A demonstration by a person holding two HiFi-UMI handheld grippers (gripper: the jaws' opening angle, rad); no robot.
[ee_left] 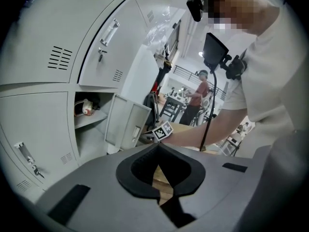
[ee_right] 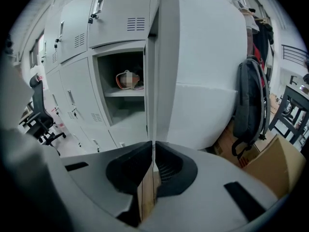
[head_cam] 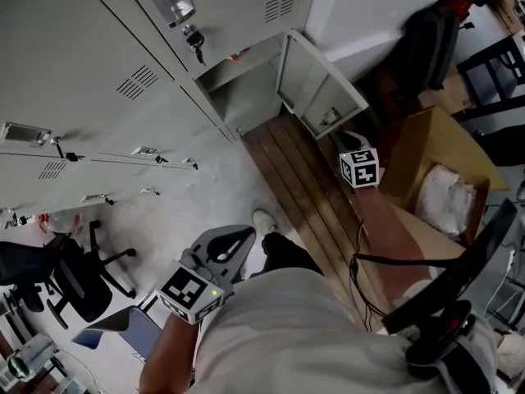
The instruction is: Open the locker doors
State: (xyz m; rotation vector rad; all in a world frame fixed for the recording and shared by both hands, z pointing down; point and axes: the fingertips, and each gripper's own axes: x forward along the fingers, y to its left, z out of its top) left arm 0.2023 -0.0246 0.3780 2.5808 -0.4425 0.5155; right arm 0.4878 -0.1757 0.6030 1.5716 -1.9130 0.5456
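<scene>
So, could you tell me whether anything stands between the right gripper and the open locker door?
Nothing visible does: the right gripper is shut on the free edge of the open locker door, with no object between them.

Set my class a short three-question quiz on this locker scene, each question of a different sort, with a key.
1. True or false: the left gripper grips a locker handle.
2. What is the right gripper shut on? A) a locker key B) the edge of the open locker door C) an office chair
3. In the right gripper view, what dark thing shows to the right of the open locker door?

Key
1. False: the left gripper is shut on nothing, away from the lockers.
2. B
3. A backpack.
</scene>
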